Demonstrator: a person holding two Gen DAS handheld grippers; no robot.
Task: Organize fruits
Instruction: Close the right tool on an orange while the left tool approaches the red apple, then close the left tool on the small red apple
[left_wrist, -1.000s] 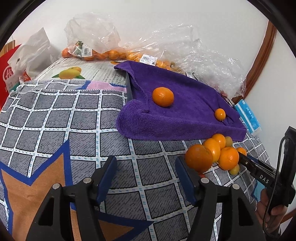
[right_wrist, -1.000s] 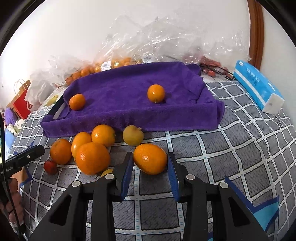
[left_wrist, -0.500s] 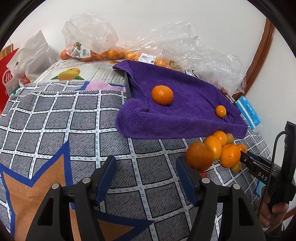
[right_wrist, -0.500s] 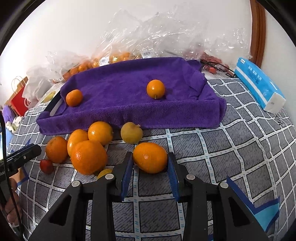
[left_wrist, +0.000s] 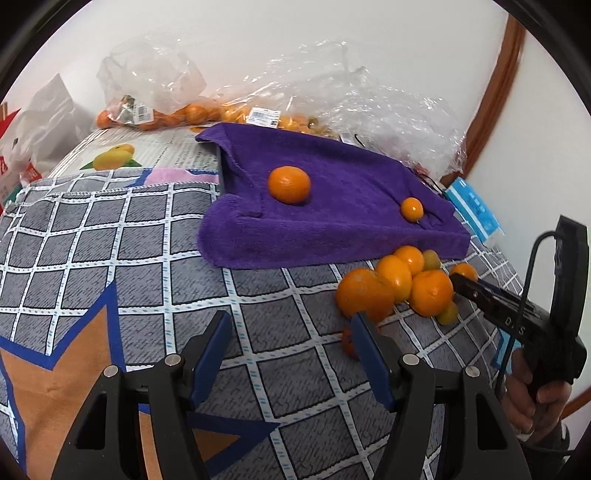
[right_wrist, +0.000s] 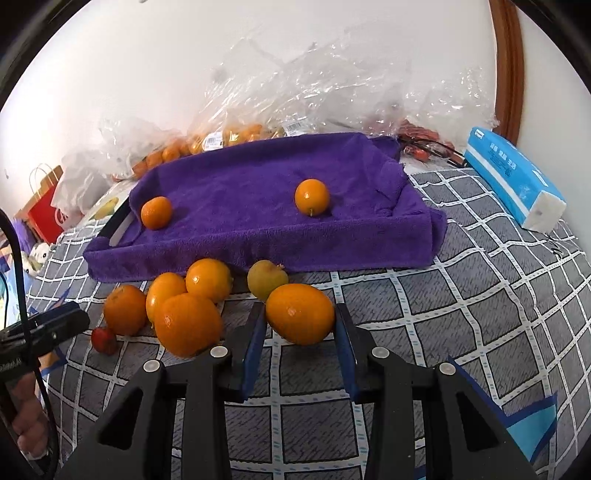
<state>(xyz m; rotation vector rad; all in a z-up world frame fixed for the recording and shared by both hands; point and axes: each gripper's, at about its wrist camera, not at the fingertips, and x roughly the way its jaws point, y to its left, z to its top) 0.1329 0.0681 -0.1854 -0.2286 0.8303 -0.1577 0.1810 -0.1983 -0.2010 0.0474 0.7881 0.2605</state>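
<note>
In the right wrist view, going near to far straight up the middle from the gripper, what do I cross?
Right gripper, shut on an orange → yellowish fruit → front edge of the purple towel → small orange on the towel → clear plastic bags at the wall.

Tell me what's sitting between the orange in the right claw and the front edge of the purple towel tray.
In the right wrist view, one yellowish-green fruit lies between the held orange and the purple towel tray.
</note>
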